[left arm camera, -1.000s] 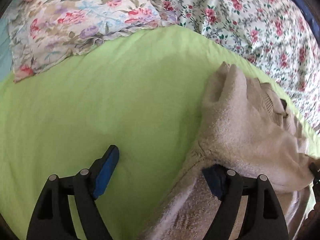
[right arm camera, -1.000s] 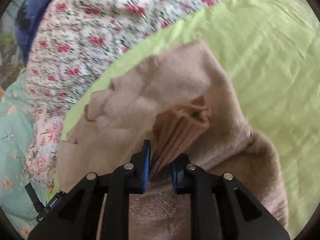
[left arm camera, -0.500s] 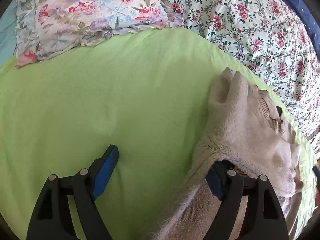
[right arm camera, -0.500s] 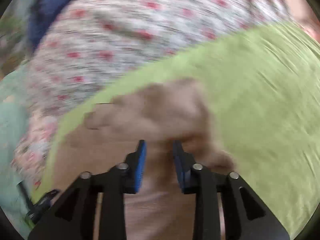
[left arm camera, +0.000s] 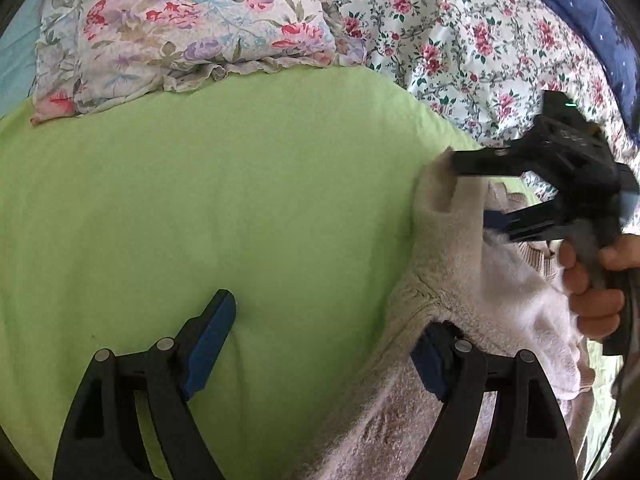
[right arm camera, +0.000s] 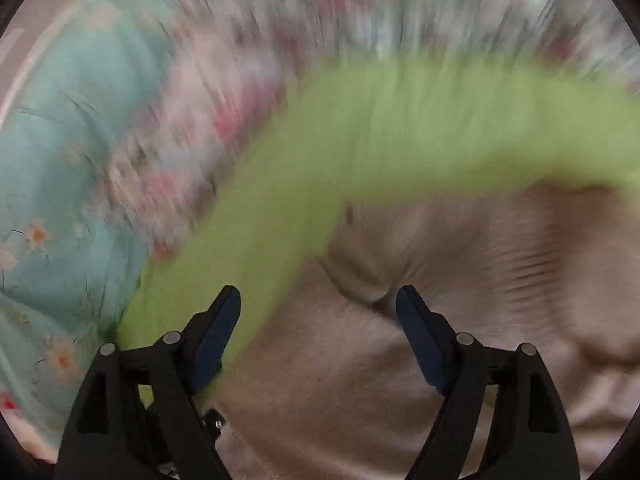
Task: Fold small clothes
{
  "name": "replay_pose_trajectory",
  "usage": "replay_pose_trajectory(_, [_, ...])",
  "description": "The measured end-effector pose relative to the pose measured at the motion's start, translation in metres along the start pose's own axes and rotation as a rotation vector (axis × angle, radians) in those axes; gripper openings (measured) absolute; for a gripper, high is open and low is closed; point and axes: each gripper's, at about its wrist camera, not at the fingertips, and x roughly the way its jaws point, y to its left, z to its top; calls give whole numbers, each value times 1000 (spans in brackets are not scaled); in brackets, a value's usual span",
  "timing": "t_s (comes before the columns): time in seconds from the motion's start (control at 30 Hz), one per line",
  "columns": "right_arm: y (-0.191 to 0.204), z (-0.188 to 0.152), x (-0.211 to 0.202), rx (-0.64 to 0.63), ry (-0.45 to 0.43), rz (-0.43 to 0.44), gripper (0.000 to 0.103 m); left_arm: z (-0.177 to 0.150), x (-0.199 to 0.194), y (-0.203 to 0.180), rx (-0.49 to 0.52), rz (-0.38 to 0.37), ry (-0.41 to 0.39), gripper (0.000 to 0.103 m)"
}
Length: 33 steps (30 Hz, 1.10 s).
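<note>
Left wrist view: a beige sweater (left arm camera: 472, 304) is seen lying on the green sheet (left arm camera: 224, 208) of a bed, at the right side of the view. The left gripper (left arm camera: 324, 340) is held with its fingers (left arm camera: 212, 332) wide apart; the left finger is set over bare sheet, while the right finger is placed at the folded edge of the sweater, where a seam runs. No cloth is pinched between the two. Beyond the sheet, a floral pillow (left arm camera: 188, 28) and a floral duvet (left arm camera: 460, 40) are visible, with a dark blue fabric (left arm camera: 600, 20) at the upper right corner. The right gripper (left arm camera: 472, 192) is seen from the side at the far end of the sweater, held by a hand (left arm camera: 596, 280); its fingers straddle a raised fold of cloth and its jaws are opening.

Right wrist view: the picture is heavily blurred. The right gripper (right arm camera: 320, 320) is shown with its fingers (right arm camera: 220, 328) spread — nothing is pressed between them. The sweater (right arm camera: 440, 320) fills the lower right, the green sheet (right arm camera: 400, 128) crosses the middle, and a pale turquoise floral cloth (right arm camera: 60, 160) lies at the left.
</note>
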Motion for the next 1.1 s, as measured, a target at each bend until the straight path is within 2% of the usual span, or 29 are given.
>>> replay_pose_trajectory(0.07, [10,0,23,-43,71,112,81,0,1,1,-13,-6,-14,82])
replay_pose_trajectory(0.1, [16,0,30,-53,66,168,82,0,1,1,-14,-5,-17,82])
replay_pose_trajectory(0.17, [21,7,32,-53,-19,289,82,1,2,2,-18,-7,-24,82])
replay_pose_trajectory(0.2, [21,11,32,-33,-89,340,82,1,2,3,-21,-9,-27,82])
replay_pose_trajectory(0.3, [8,17,32,68,-251,391,82,3,3,5,-28,-22,-28,82])
replay_pose_trajectory(0.37, [1,14,20,113,-337,313,82,4,3,7,-37,-35,-25,82])
replay_pose_trajectory(0.43, [1,3,2,111,-378,242,82,5,0,10,-43,-58,-8,82])
replay_pose_trajectory(0.53, [-3,-33,-48,74,-445,158,82,4,-8,18,-47,-103,16,82])
replay_pose_trajectory(0.63, [-17,-82,-106,81,-526,12,82,-5,-21,22,-12,-129,33,83])
replay_pose_trajectory(0.77, [-60,-174,-179,176,-639,-214,82,-7,-28,14,49,-124,73,83])
replay_pose_trajectory(0.83, [-78,-209,-203,231,-669,-316,82,3,-29,4,79,-117,68,83])
replay_pose_trajectory(0.87, [-91,-232,-217,280,-680,-384,82,8,-29,0,91,-109,63,83])
replay_pose_trajectory(0.97, [-111,-266,-235,351,-697,-489,82,27,-16,-18,148,-45,63,83])
replay_pose_trajectory(1.07, [-121,-275,-228,350,-646,-579,79,40,4,-38,229,68,53,83])
replay_pose_trajectory(1.1, [-124,-274,-221,336,-624,-603,74,41,12,-40,245,97,61,83])
